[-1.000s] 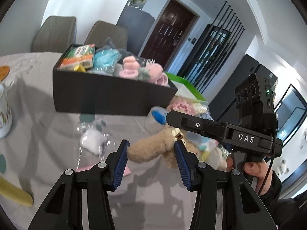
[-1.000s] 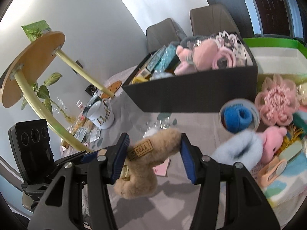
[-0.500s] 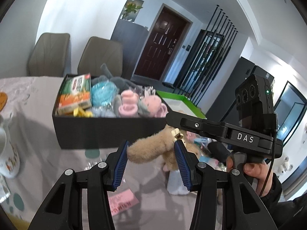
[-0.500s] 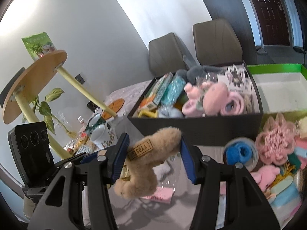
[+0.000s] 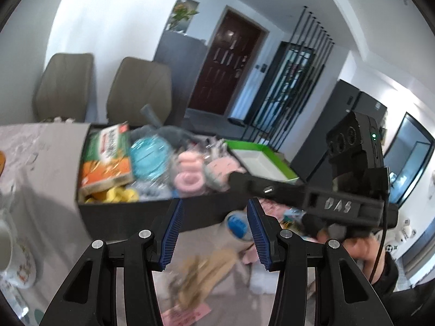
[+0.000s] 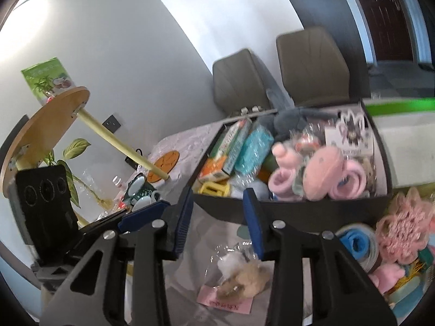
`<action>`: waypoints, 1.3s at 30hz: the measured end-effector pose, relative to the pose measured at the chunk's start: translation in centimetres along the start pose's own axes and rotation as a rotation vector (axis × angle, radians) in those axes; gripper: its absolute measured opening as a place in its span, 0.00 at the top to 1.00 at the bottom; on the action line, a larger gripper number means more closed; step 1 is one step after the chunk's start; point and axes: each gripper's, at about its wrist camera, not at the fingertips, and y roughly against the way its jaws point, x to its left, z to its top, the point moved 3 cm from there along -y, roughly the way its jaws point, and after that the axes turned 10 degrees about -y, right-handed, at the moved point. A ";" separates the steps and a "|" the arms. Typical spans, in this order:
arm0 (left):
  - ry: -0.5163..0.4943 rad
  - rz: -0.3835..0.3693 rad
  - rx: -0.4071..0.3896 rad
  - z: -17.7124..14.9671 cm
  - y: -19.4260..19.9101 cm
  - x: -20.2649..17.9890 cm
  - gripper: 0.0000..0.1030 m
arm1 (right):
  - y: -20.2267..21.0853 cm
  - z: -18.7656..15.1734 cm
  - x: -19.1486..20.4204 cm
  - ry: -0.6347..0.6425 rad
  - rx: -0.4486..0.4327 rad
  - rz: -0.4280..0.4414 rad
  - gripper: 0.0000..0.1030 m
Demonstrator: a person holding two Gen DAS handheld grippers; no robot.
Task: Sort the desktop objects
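Tan plush toy [image 6: 246, 279] dropped to tabletop [image 6: 282, 279]; left gripper [image 5: 214, 232] spread empty, right gripper [image 6: 218, 221] closing on nothing. Regrasp needed.

Two chairs [image 6: 274, 76], one black box [image 6: 293, 212], one mug [image 5: 11, 255], two grippers [image 6: 218, 222].

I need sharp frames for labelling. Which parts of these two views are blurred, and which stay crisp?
Left wrist view: the black box and tan plush toy are smeared by motion, while the left gripper is crisp. Right wrist view: sharper overall, with the green box streaked and the right gripper crisp.
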 end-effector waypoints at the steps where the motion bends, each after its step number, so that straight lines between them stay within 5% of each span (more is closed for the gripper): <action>1: 0.014 0.006 0.006 -0.8 0.3 0.5 0.52 | 0.1 -0.1 -0.5 -0.010 0.005 -0.001 0.63; 8: 0.094 0.025 0.073 -5.5 0.8 1.6 0.52 | 0.7 -2.1 -4.0 -0.076 0.062 -0.032 0.61; 15: 0.145 -0.025 0.176 -9.4 -1.9 0.5 0.52 | 0.5 -3.5 -5.5 -0.067 0.102 -0.092 0.40; 32: 0.147 -0.012 0.375 -12.8 -7.8 -0.3 0.52 | -5.2 -5.0 -6.4 0.060 0.175 -0.200 0.40; 37: 0.151 -0.024 0.393 -13.0 -8.7 -0.4 0.52 | -6.2 -5.2 -6.9 0.047 0.200 -0.193 0.47; 39: 0.149 -0.045 0.386 -13.0 -9.0 -0.6 0.52 | -6.6 -5.3 -7.1 0.045 0.212 -0.188 0.65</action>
